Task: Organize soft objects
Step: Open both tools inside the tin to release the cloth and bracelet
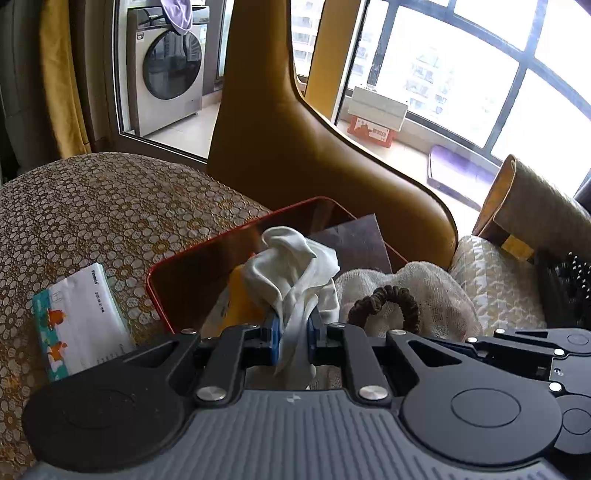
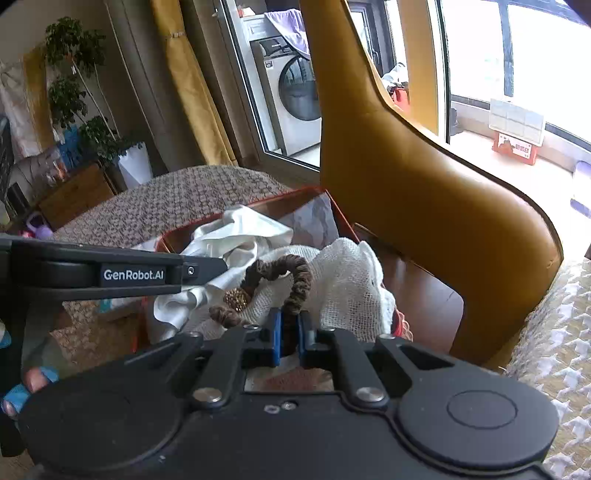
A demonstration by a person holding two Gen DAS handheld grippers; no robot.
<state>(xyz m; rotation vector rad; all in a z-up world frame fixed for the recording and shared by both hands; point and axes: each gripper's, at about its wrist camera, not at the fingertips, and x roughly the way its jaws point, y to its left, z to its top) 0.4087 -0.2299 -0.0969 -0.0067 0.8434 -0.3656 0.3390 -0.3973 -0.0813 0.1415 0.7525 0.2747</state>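
Tissue pack (image 1: 83,325) lower end hidden behind left gripper (image 1: 294,326).

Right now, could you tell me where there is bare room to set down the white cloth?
Bare patterned tablecloth lies beyond the tissue pack, left of the red box. The box itself is crowded with the white cloth, mesh cloth and scrunchie.

- Mustard leather chair back (image 1: 295,155) straight ahead of the tool, rising out of frame.
- Washing machine (image 1: 168,70) far ahead-left, behind glass; purple cloth (image 1: 177,14) draped over its top.
- Patterned brown-and-white tablecloth (image 1: 92,221) to the left.
- Tissue pack (image 1: 79,321) lying on the tablecloth, near left.
- Yellow curtain (image 1: 62,81) far left.
- Red-and-white carton (image 1: 371,131) on the balcony floor, ahead-right.
- Potted plant (image 2: 81,92) far left, right wrist view.
- Houndstooth cushion (image 1: 495,284) to the right.
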